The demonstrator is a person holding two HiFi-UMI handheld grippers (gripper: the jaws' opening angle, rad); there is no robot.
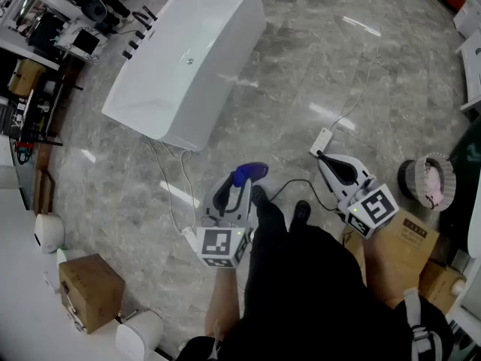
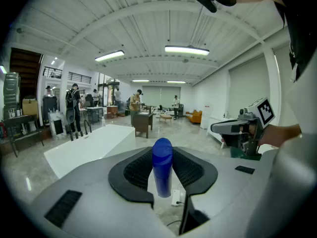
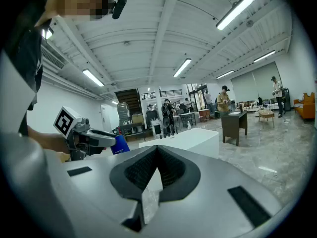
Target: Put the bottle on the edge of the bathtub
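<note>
The left tongs (image 1: 242,180) are shut tight on a blue bottle (image 2: 162,165); it stands upright between the two black pads, and both pads press on its sides; any words on the bottle are too small to read; in the head view only its round blue top peeks out, and the tongs cover the rest; in the right gripper view it is just a small blue bit beside the other tongs; the bottle is up in the air over the grey floor (image 1: 338,66), in front of the person's dark shoes (image 1: 259,195), and well apart from the white bathtub (image 1: 173,130); it is not on the tub's edge yet; the tub stands further ahead, with small black taps (image 1: 139,32) near its far end, too small to see well; the right tongs (image 1: 322,158) are closed with their tips touching, and nothing is between them; a white plug strip (image 1: 322,141) lies on the floor just past them, and its thin cord runs off out of sight; the person's black clothes hide much of the floor below; a cardboard box (image 1: 409,239) is partly covered by the right arm; a round basket (image 1: 432,179) holds something pink that cannot be made out; far-off people in the gripper views are tiny and unclear.
</note>
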